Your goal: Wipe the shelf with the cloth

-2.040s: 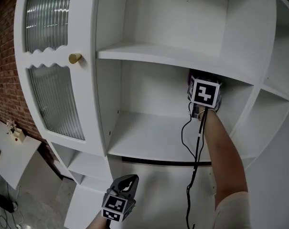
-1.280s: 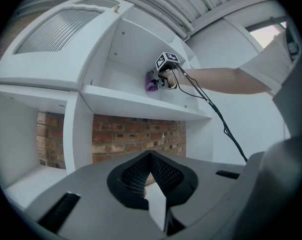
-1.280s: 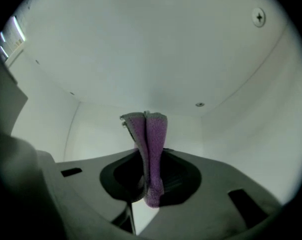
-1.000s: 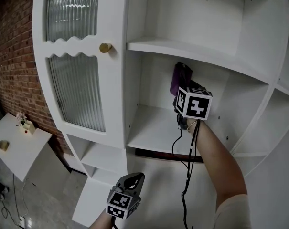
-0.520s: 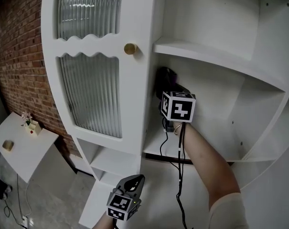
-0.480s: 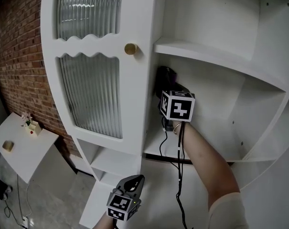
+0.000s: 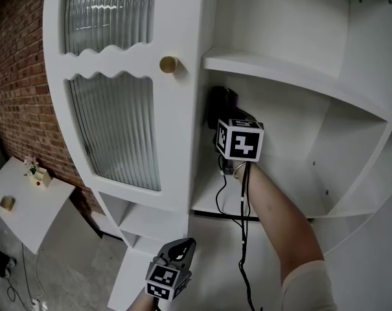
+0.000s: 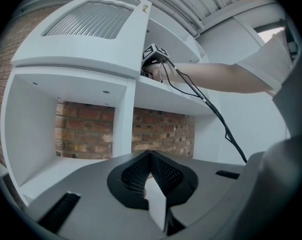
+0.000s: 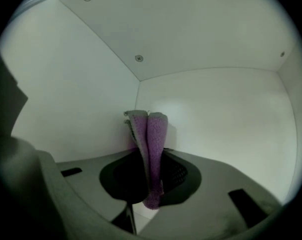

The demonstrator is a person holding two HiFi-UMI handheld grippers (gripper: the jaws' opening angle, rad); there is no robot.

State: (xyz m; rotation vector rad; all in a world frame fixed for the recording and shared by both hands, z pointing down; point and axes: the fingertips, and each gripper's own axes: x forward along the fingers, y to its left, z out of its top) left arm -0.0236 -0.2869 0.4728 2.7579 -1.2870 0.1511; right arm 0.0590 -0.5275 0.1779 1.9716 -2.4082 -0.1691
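Much of the white cabinet shelf [image 7: 208,196] was judged unwiped, with the fuzzy purple cloth [image 9: 153,129] clenched by the right gripper [image 9: 151,156] mid-frame and the left gripper [image 8: 151,156] closed empty.

Red brick wall [image 7: 14,76] on the left, white ribbed-glass cabinet door [image 7: 118,128] with a round brass knob [image 7: 168,64], low white tabletop [image 7: 27,216] holding maybe a small gold tin [image 7: 7,203].
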